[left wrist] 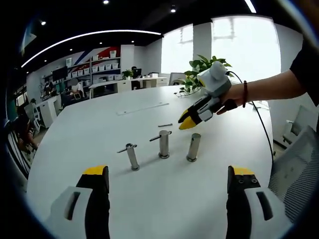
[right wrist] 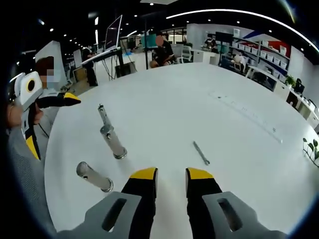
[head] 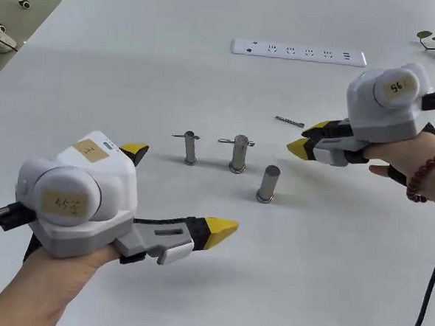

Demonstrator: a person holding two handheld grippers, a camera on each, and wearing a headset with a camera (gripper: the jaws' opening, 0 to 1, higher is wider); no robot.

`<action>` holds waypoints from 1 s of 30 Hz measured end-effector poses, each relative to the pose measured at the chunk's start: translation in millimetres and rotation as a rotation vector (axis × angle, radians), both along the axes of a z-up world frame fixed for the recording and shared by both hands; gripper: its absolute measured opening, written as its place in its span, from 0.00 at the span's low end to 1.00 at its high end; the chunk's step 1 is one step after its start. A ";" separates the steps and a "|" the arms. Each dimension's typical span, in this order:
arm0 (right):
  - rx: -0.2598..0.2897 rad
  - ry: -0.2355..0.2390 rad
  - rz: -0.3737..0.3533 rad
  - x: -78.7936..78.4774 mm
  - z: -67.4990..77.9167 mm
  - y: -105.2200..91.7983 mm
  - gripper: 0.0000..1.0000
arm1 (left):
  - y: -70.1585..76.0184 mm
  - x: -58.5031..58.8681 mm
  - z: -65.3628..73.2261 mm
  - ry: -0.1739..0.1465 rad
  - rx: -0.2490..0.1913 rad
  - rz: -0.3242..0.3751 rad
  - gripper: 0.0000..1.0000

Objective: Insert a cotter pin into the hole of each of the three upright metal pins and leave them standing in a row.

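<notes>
Left gripper (head: 179, 189) hangs nearest, jaws wide and empty, probably to steady a pin. Past it stands the bare pin (head: 268, 184), then the middle pin (head: 239, 153) and far-left pin (head: 190, 148), both fitted. Beyond, the right gripper (head: 308, 137), narrowly open and empty, hovers by the loose cotter pin (head: 289, 121).

- Tan label (head: 66, 203), on the round rear face of the left gripper (head: 179, 189), head view: handwritten "45", followed by one further character that cannot be made out.
- Second tan label (head: 91, 150), on the top of the same gripper's housing: a handwritten mark, too small to read.
- Pale yellow label (head: 400, 87), on the round face of the right gripper (head: 305, 137), head view: handwritten, lying at a slant, apparently "45"; any mark beyond those digits is illegible.
</notes>
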State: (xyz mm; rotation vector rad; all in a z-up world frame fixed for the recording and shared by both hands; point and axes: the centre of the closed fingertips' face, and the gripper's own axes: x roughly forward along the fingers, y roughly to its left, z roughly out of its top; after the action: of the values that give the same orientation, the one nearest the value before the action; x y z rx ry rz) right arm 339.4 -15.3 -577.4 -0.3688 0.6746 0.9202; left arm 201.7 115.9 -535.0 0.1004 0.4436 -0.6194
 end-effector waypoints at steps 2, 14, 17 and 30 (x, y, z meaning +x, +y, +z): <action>-0.005 0.020 -0.003 3.6 -2.5 -0.2 0.18 | 0.2 0.5 -0.2 0.000 -0.003 0.000 0.99; -0.066 0.049 -0.017 47.6 -20.1 -5.2 0.13 | 5.4 4.6 -2.7 -0.005 0.000 0.018 0.98; -0.077 0.055 -0.032 51.5 -26.8 -6.7 0.08 | 8.2 6.7 -2.4 -0.013 0.009 0.026 0.96; -0.078 0.026 -0.034 63.8 -27.1 -4.3 0.06 | 10.4 9.1 -2.7 -0.010 0.008 0.031 0.95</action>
State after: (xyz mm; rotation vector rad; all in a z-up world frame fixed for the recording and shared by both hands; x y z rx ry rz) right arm 403.2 -19.6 -604.5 -0.4144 0.7401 0.8696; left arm 210.7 126.3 -537.7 0.1042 0.4369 -0.5867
